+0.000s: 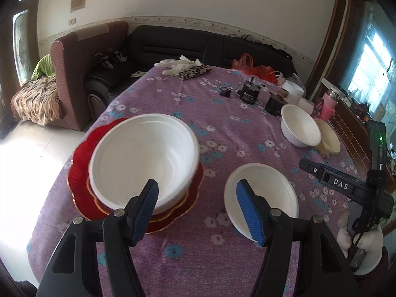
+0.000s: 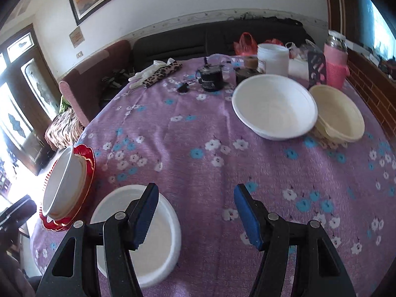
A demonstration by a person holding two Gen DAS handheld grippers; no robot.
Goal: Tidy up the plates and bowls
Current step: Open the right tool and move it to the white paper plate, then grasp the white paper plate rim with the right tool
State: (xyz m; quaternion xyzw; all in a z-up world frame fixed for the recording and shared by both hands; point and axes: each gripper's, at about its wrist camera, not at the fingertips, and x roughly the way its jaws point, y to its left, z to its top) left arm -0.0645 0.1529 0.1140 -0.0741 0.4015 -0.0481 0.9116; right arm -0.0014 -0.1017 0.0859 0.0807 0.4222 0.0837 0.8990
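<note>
Left wrist view: the left gripper (image 1: 198, 195) occupies the lower centre of the frame, its blue-padded jaws standing apart with nothing between them. At centre left a large white bowl (image 1: 143, 160) sits on a stack of red plates (image 1: 81, 158) with gilt scalloped rims. A shallower white bowl (image 1: 262, 193) lies alone at lower right of centre, partly behind the right-hand jaw. At the upper right, a second deep white bowl (image 1: 300, 128) touches a cream bowl (image 1: 328, 139). All rest on a round table under a purple flowered cloth (image 1: 193, 247). At the right edge the other black handheld tool, marked "DAS", is gripped by a white-gloved hand (image 1: 358, 237).

Right wrist view: the right gripper (image 2: 196, 195) sits at lower centre, jaws likewise parted and empty above bare cloth. The shallow white bowl (image 2: 153, 225) lies at lower left, partly hidden by the left-hand jaw; whether the jaw touches it cannot be told. The red plates (image 2: 86, 156) with their bowl (image 2: 61, 180) appear at the far left edge. The white bowl (image 2: 274, 106) and cream bowl (image 2: 339, 118) sit at upper right, touching. Dark jars (image 2: 210, 79), a white tub (image 2: 273, 58) and a pink bottle (image 2: 335, 61) crowd the far rim.
</note>
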